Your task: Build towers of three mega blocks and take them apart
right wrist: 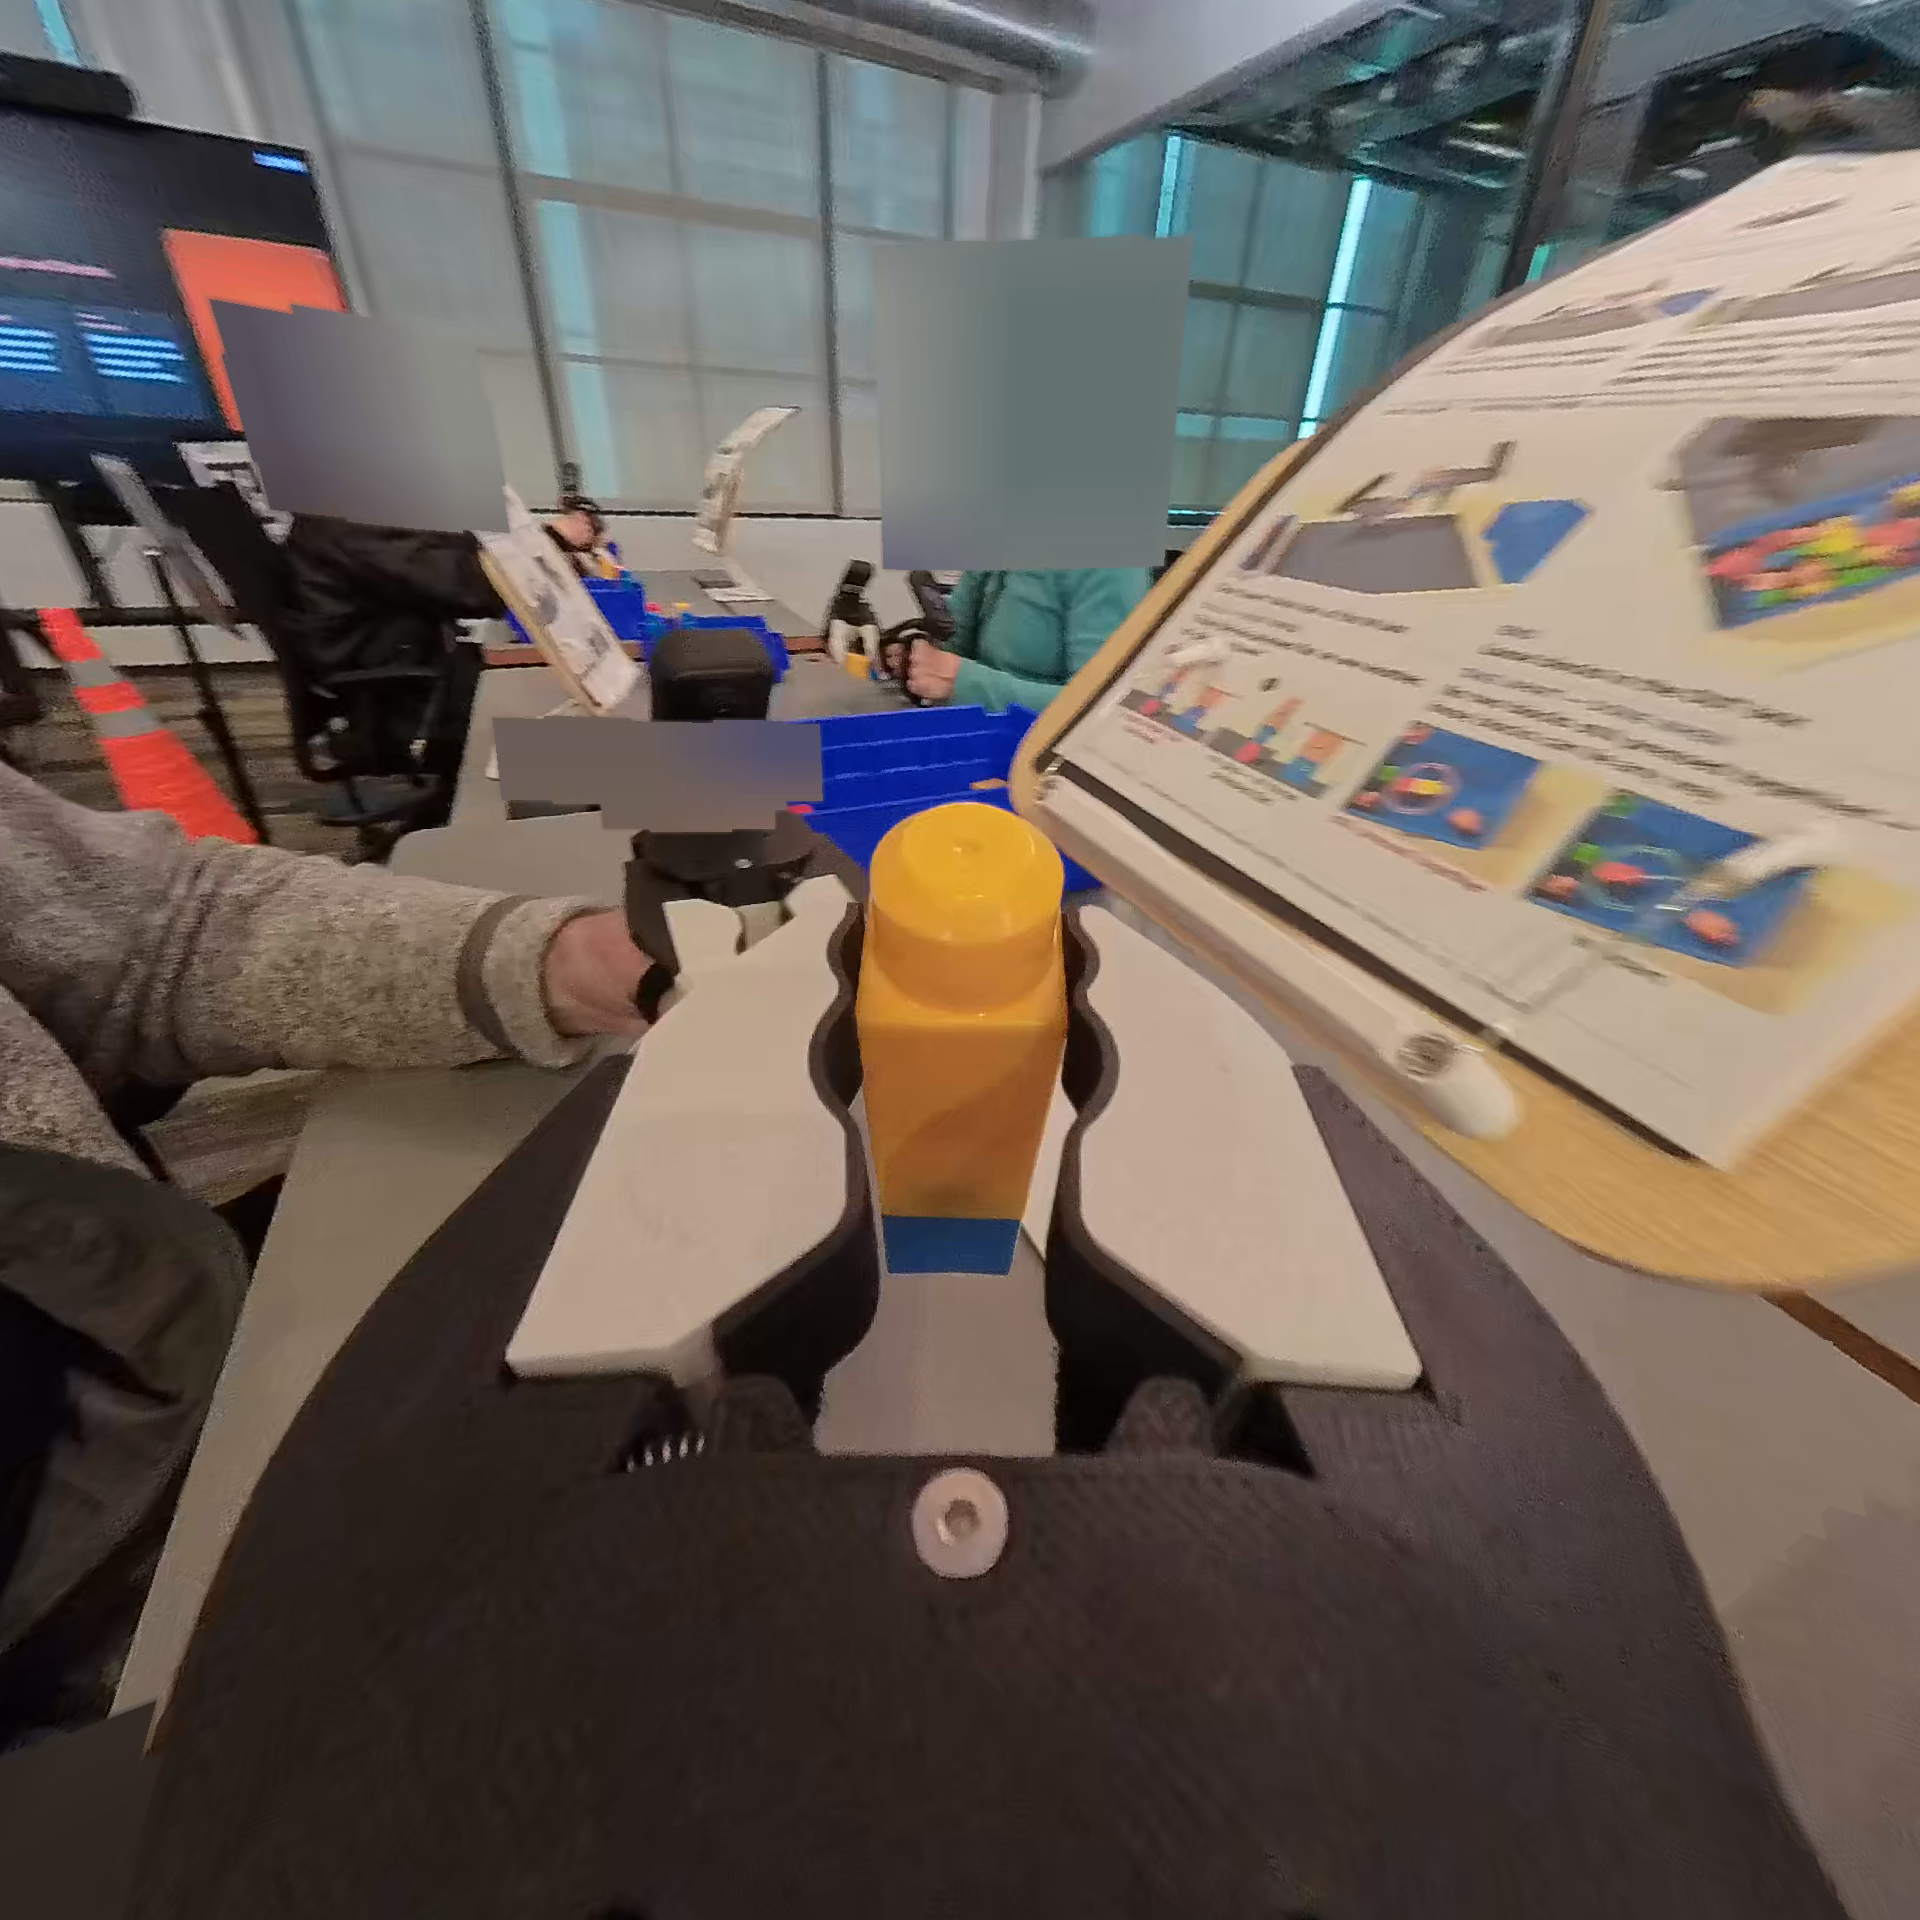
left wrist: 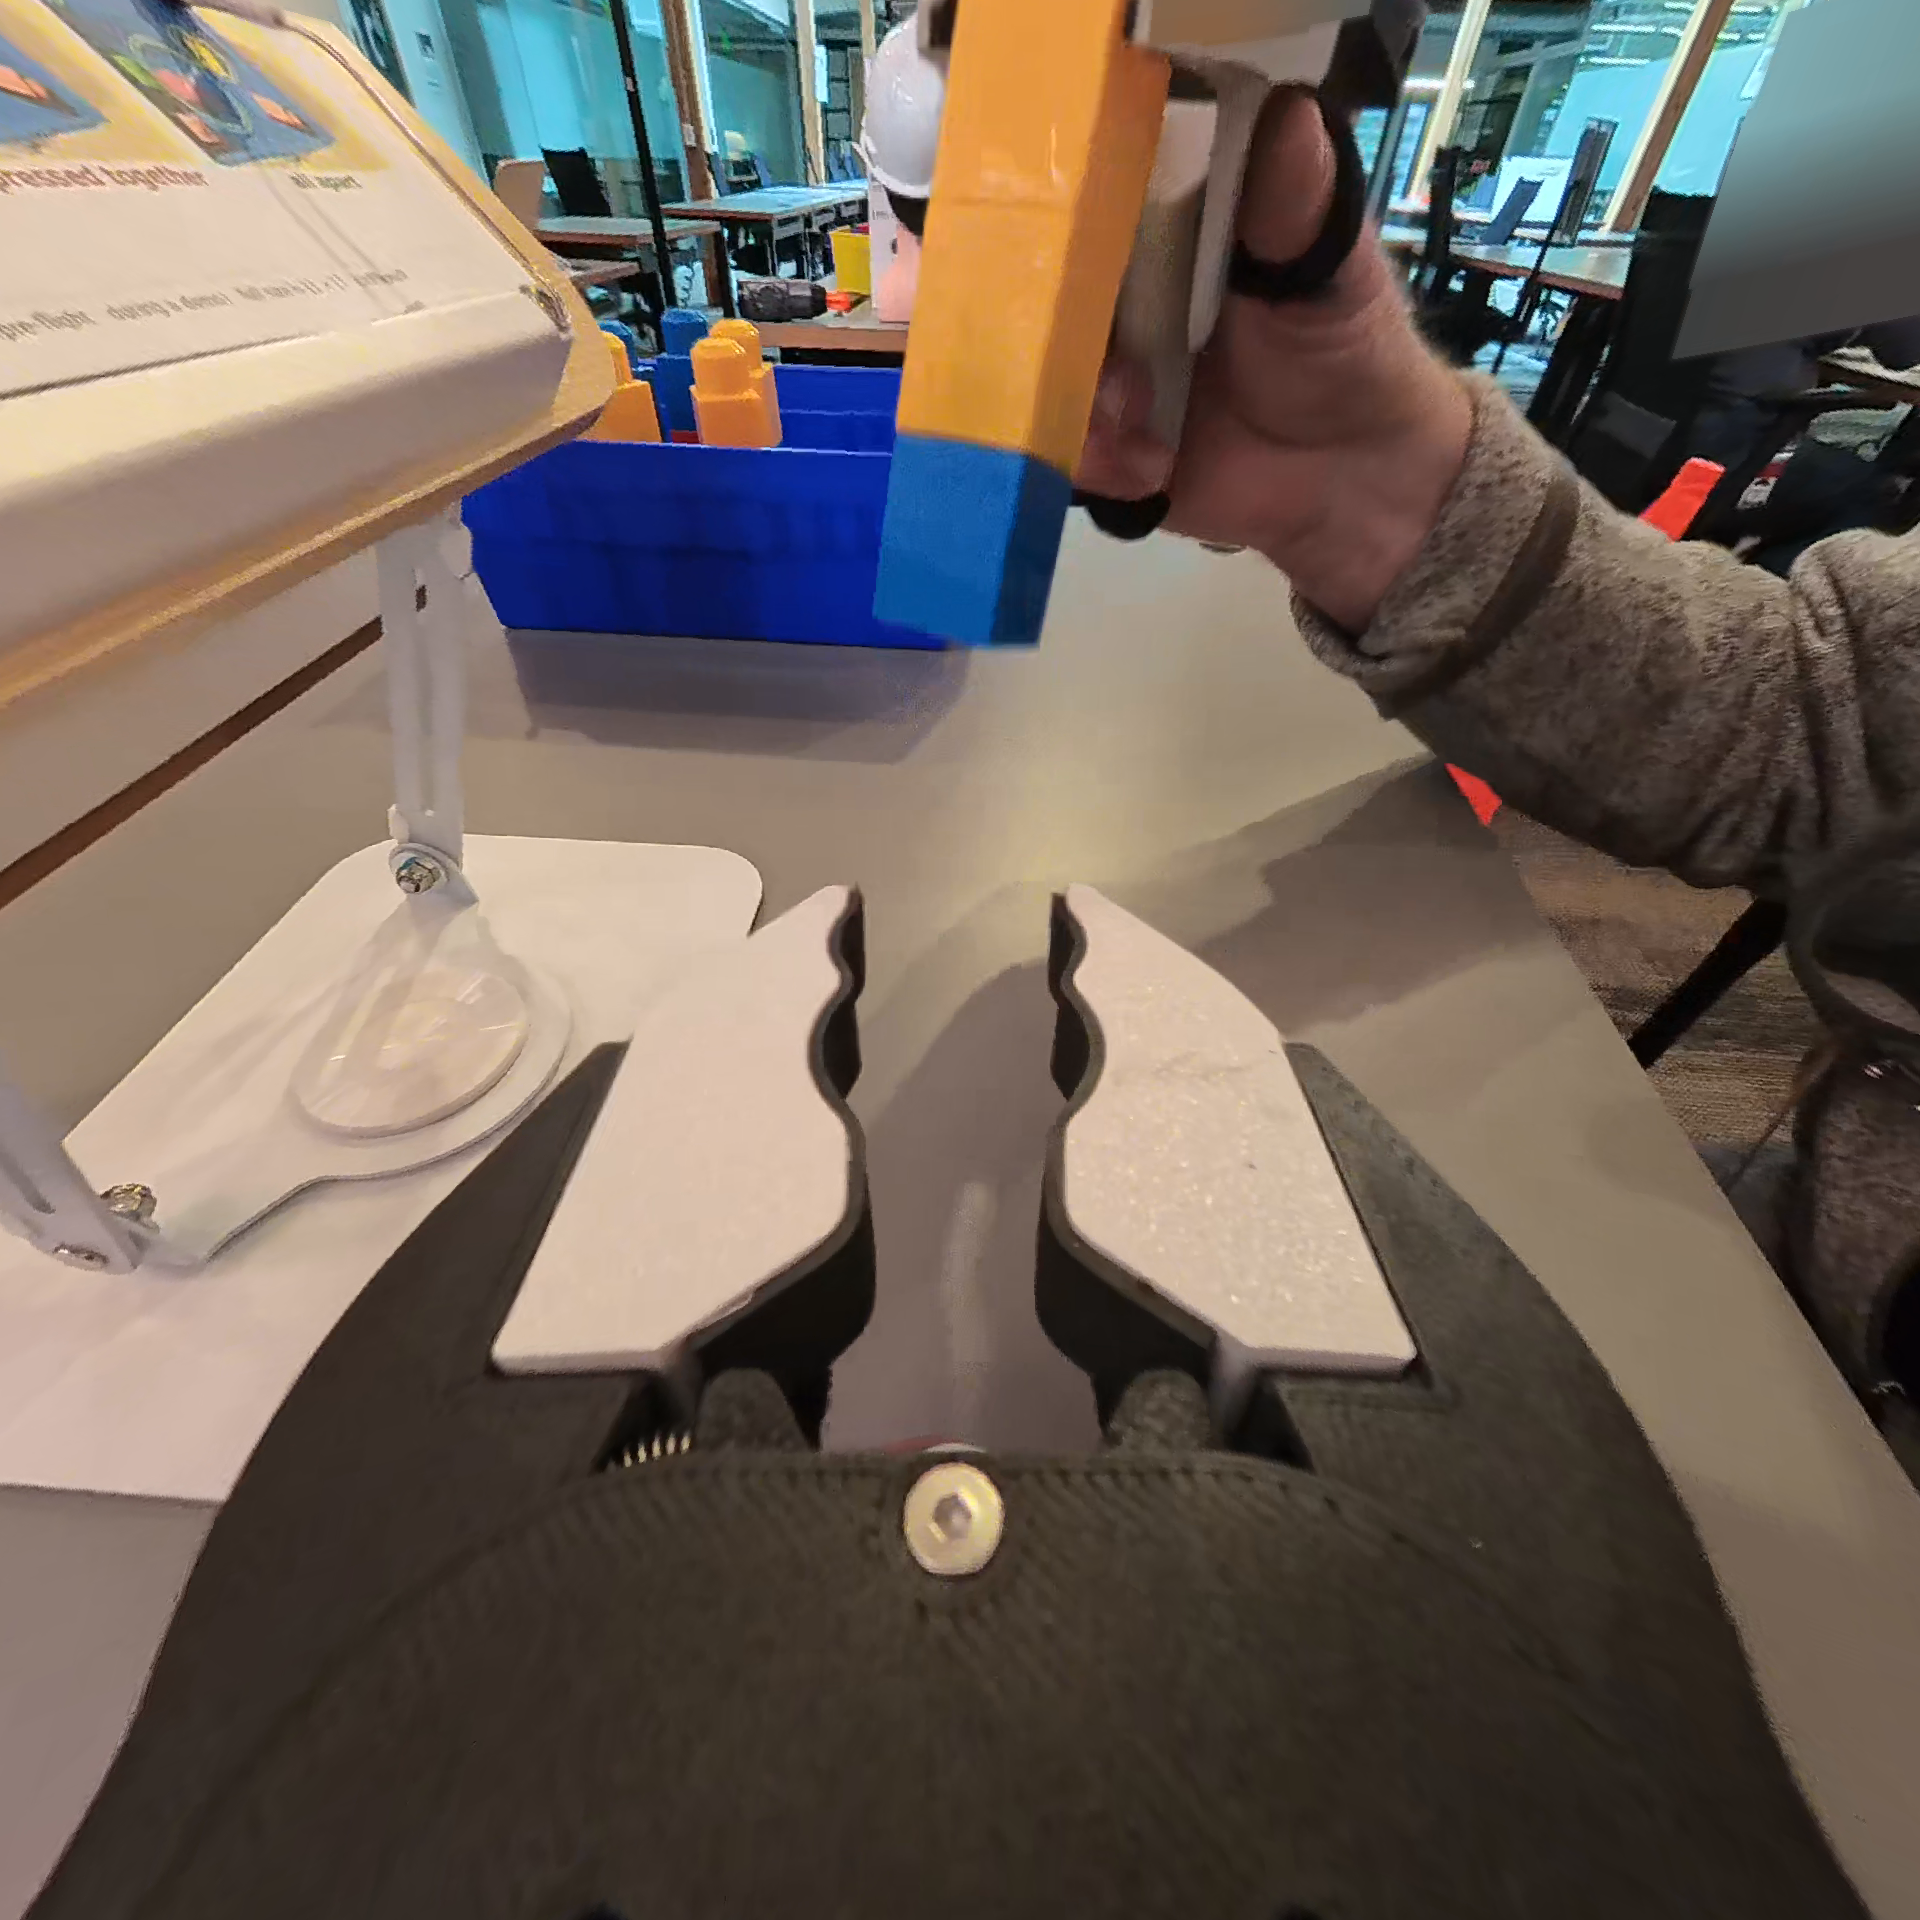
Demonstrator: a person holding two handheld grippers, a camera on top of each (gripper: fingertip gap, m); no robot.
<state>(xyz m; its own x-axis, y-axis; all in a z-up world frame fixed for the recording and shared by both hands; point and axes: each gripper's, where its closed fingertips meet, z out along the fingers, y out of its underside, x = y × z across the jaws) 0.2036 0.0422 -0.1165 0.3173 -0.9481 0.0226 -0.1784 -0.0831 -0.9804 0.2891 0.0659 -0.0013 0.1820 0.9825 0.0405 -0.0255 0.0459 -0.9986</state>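
Observation:
My right gripper is shut on a tower of mega blocks. Its pads press on both sides of the top orange block, and a blue block sits at the bottom. In the left wrist view the tower hangs in the air above the grey table: two orange blocks on a blue block. My left gripper is open and empty, low over the table in front of the tower. It also shows in the right wrist view, held by a hand.
A blue bin with orange blocks stands at the back of the table. An instruction board on a white stand is at the left; it also shows in the right wrist view. People sit at a farther table. Left tips to right tips: about 15 centimetres.

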